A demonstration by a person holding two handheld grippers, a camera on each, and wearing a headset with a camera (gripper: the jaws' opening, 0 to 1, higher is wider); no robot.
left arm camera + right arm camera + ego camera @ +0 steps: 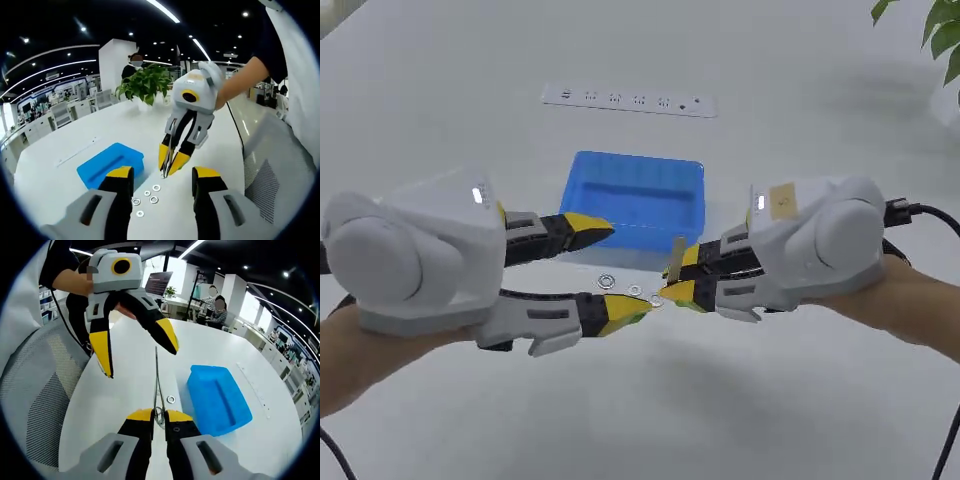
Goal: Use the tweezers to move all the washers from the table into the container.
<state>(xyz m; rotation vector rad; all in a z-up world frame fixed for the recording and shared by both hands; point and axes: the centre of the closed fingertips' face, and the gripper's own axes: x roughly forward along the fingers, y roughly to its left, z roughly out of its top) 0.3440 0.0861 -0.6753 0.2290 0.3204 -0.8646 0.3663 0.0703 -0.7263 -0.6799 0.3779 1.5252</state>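
Left claw point(623, 270) gapes wide while right claw point(668, 282) pinches tweezers point(677, 252) near washers point(607, 282), blue container point(635, 200) at twelve o'clock beyond them.

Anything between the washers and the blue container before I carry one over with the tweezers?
Nothing visible. The washers lie on bare table right beside the blue container. The open left tongs hover to one side, off that path.

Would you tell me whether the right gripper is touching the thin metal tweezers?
Touching. The right gripper view shows the right gripper with its jaws clamped on the thin metal tweezers.
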